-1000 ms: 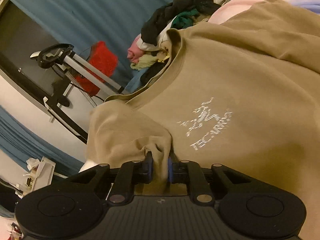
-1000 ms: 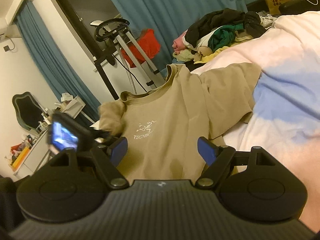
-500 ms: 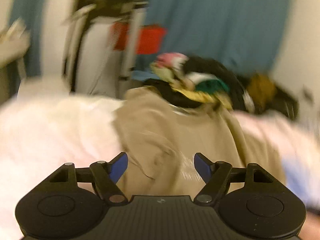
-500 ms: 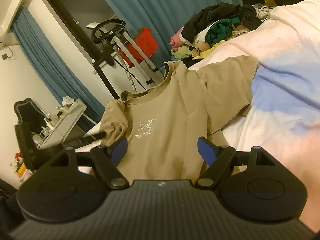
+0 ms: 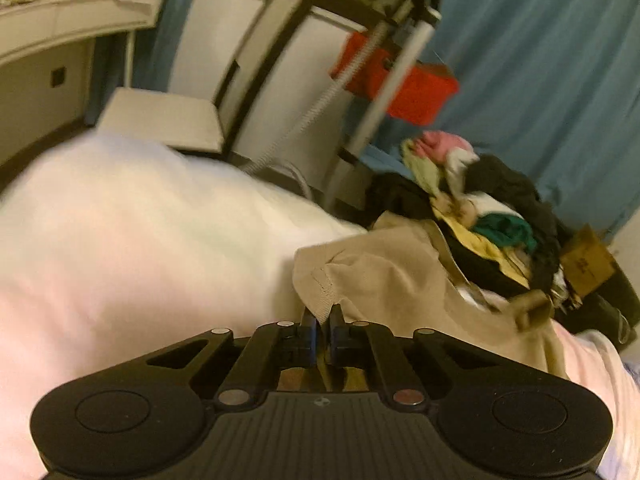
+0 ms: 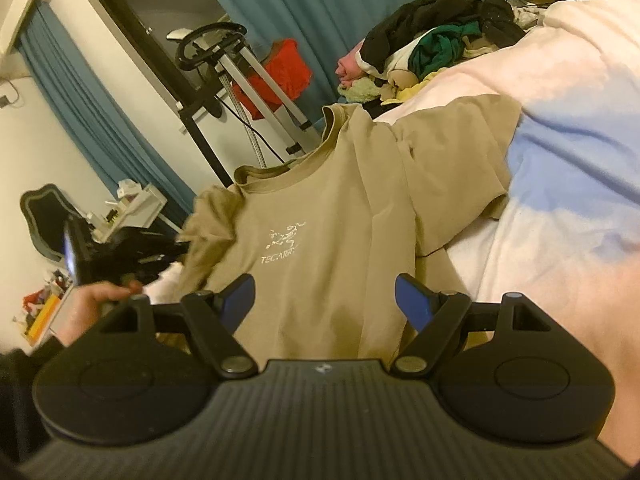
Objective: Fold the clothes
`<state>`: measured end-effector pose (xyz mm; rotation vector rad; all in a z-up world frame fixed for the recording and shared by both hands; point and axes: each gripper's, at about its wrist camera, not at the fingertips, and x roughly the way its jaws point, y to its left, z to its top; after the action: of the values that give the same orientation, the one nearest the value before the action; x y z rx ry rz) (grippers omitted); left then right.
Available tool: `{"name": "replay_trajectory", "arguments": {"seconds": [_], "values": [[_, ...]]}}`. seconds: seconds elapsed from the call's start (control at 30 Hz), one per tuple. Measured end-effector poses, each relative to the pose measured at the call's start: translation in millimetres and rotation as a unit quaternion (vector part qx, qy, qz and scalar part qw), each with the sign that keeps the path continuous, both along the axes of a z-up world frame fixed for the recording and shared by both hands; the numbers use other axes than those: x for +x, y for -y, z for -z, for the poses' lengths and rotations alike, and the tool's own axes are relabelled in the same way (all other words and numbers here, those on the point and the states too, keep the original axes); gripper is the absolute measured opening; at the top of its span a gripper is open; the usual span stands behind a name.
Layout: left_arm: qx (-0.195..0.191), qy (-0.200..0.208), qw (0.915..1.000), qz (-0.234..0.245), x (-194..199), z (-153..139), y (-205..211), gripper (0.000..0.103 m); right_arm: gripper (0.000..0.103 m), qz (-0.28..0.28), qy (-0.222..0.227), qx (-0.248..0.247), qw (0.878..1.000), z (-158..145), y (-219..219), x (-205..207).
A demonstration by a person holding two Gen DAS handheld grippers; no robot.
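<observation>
A tan T-shirt with a white chest logo lies face up on the bed, collar toward the far edge. In the left wrist view my left gripper is shut on the ribbed hem of the shirt's sleeve, and the cloth bunches up just ahead of the jaws. My right gripper hovers open over the lower chest of the shirt with nothing between its blue fingers. A hand at the left of the right wrist view holds the left tool by that sleeve.
The bed has a white, pink and pale blue cover. A heap of mixed clothes sits at its far corner. An exercise bike with a red item stands before blue curtains. A cluttered white desk is on the left.
The left gripper let go of the sleeve, stood open half a second ago while swinging round, and is now shut on the sleeve hem. The right gripper stayed open, barely moving.
</observation>
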<state>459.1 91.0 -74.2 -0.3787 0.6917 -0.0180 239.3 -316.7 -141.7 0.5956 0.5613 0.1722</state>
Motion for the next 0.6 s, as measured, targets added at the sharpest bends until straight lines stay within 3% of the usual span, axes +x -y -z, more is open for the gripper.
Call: {"name": "replay_trajectory", "arguments": {"seconds": [0.23, 0.37, 0.43, 0.6], "values": [[0.099, -0.01, 0.9926, -0.07, 38.2, -41.1, -75.7, 0.005, 0.079, -0.01, -0.001, -0.037, 0.999, -1.2, -14.8, -1.2], [0.189, -0.053, 0.9749, -0.105, 52.1, -20.4, -91.0, 0.0, 0.079, -0.01, -0.008, -0.055, 0.998, 3.7, -20.2, 4.2], [0.175, -0.053, 0.9791, -0.09, 39.0, -16.1, -92.3, 0.003, 0.079, -0.01, -0.009, -0.063, 0.998, 5.3, -22.1, 6.7], [0.139, -0.053, 0.9877, -0.049, 6.2, -5.3, -95.7, 0.028, 0.079, -0.014, -0.003, -0.067, 0.998, 5.1, -23.8, 10.7]]}}
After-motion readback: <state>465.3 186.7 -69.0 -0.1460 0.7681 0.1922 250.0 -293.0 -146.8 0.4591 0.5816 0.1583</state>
